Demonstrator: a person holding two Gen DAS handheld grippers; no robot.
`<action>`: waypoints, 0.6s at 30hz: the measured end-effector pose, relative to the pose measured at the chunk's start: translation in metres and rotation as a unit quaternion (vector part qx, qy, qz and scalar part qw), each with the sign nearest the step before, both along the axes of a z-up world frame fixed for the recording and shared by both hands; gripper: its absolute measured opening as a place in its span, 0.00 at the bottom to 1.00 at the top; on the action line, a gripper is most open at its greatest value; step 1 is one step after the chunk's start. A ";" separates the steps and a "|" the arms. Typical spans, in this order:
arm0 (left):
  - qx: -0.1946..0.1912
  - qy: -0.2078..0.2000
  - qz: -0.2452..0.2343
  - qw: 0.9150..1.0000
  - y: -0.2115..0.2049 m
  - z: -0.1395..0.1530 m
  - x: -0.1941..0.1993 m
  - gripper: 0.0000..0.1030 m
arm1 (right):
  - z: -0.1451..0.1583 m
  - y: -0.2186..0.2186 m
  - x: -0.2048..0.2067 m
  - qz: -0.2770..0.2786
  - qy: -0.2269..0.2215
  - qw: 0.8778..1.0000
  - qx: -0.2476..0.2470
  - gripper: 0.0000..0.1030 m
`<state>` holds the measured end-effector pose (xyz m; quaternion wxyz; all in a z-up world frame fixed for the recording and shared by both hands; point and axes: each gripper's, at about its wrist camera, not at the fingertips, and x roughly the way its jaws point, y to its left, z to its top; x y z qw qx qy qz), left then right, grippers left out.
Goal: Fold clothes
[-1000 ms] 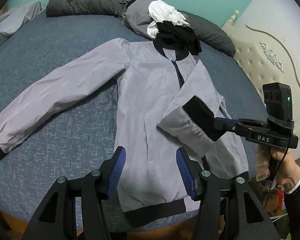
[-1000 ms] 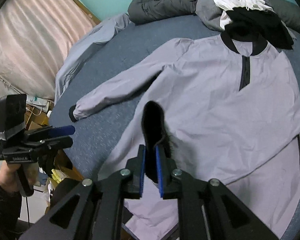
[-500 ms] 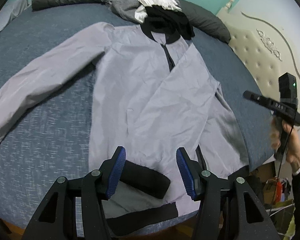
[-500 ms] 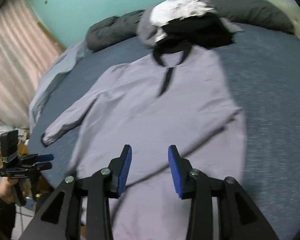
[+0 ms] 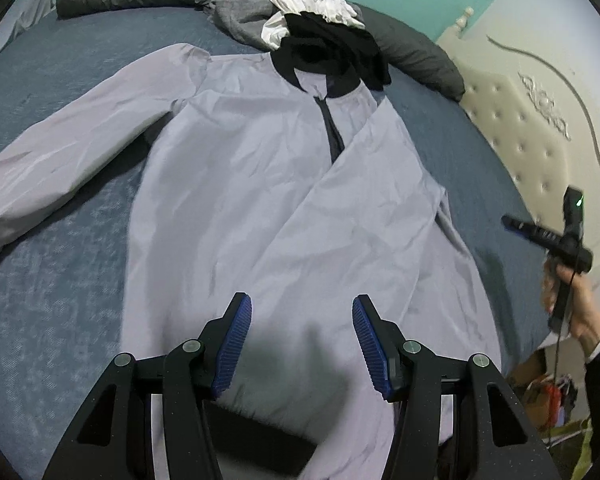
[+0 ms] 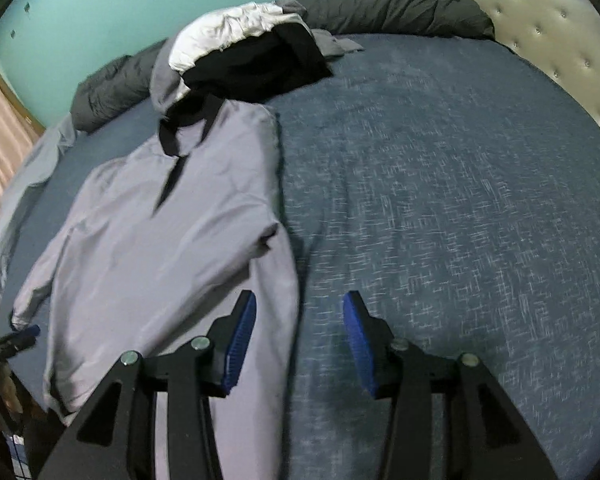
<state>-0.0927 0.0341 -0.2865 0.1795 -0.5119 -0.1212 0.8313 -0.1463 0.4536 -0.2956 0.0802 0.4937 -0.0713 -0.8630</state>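
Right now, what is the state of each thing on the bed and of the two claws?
Jacket: spread flat, one sleeve folded across the body, the other stretched out.
Pile of clothes: crumpled, lying at the collar.
Left claw: open, holding nothing.
Right claw: open, holding nothing.

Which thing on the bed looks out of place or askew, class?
The clothes pile sits on the jacket's collar, so the top is not free to fold. The jacket is also lopsided: one sleeve lies folded across the body, the other sleeve lies spread out on the bed.
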 end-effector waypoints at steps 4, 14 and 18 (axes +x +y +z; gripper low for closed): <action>0.006 0.006 0.000 1.000 0.009 -0.012 -0.018 0.55 | -0.025 -0.003 -0.021 0.009 -0.015 1.000 0.011 0.45; 0.019 0.014 -0.001 1.000 0.020 -0.039 -0.045 0.55 | -0.065 -0.032 -0.067 0.058 -0.021 0.997 0.038 0.45; 0.022 0.017 -0.002 1.000 0.023 -0.046 -0.052 0.58 | -0.073 -0.041 -0.080 0.070 -0.019 0.995 0.062 0.45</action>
